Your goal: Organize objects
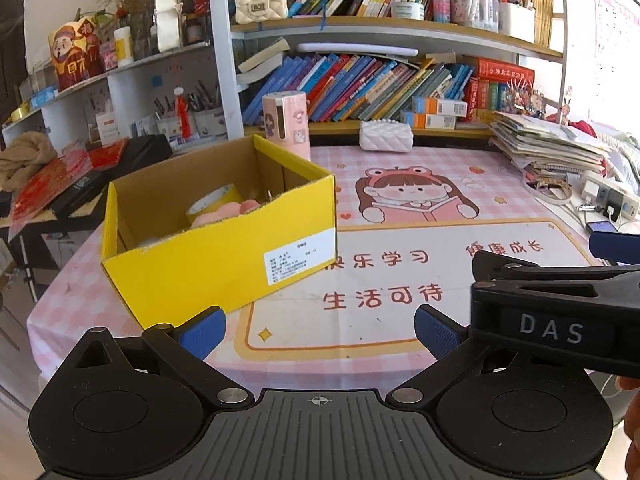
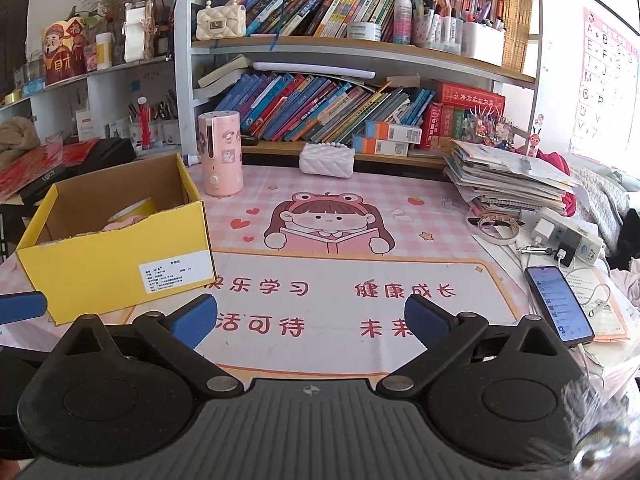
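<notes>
yellow box [image 2: 116, 256] – 1 | pink canister [image 2: 221, 152] – 1 | phone [image 2: 558, 303] – 1

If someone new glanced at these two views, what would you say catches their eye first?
Probably the bright yellow box at the left of the desk, open on top with a tape roll and something pink inside. Next, the pink desk mat with its cartoon girl reading, and the crammed bookshelf behind it.

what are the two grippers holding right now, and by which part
Nothing. The left gripper and the right gripper both stand open over the desk mat, with nothing between their blue pads.
</notes>
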### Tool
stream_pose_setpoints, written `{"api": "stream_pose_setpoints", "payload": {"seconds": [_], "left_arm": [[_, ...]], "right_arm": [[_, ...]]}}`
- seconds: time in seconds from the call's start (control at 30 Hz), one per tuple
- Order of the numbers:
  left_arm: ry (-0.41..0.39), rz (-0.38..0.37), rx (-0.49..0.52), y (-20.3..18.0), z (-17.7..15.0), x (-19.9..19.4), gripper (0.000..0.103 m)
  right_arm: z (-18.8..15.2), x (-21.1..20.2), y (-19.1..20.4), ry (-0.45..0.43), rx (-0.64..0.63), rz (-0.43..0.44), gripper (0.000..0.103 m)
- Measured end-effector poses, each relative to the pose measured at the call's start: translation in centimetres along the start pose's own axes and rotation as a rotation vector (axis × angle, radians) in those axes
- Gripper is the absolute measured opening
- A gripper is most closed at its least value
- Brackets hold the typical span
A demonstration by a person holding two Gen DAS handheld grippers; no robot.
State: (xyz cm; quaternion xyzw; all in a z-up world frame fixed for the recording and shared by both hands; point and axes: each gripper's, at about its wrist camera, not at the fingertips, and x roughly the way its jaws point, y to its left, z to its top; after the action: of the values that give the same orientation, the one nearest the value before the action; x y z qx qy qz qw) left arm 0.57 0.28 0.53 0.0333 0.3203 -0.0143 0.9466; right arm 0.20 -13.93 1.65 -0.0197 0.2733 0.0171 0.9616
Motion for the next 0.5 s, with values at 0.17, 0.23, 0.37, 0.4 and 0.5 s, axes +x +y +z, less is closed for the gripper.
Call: {"api": "stream_pose_setpoints", "payload": {"seconds": [0.17,0.23,0.37,0.4,0.5], "left_arm": [[0.009,-0.006,0.016,-0.40,-0.21,0.07,0.102],[0.012,-0.005,0.016,-0.42,-0.26,0.08,0.102],[0.016,-0.003,0.023,-0.55,-0.32,0.03,0.102],[0.018,-0.005,0.023,-0.54,-0.34,0.01,0.102],[0.021,-0.005,0.022,-0.54,-0.33,0.00,0.102]], "right_arm": [[-0.21,0.08,0.22,0.014,-0.005,-0.005,0.103],[-0.32,0.06,0.15,0.017,-0.001,-0.005,0.103],[-0.49,0.03,0.06,0.026,0.006,-0.008,0.103],[-0.55,0.02,0.03,0.029,0.008,-0.008,0.103],[-0.63,0.00,-0.06,0.034,0.015,-0.004,0.103]]}}
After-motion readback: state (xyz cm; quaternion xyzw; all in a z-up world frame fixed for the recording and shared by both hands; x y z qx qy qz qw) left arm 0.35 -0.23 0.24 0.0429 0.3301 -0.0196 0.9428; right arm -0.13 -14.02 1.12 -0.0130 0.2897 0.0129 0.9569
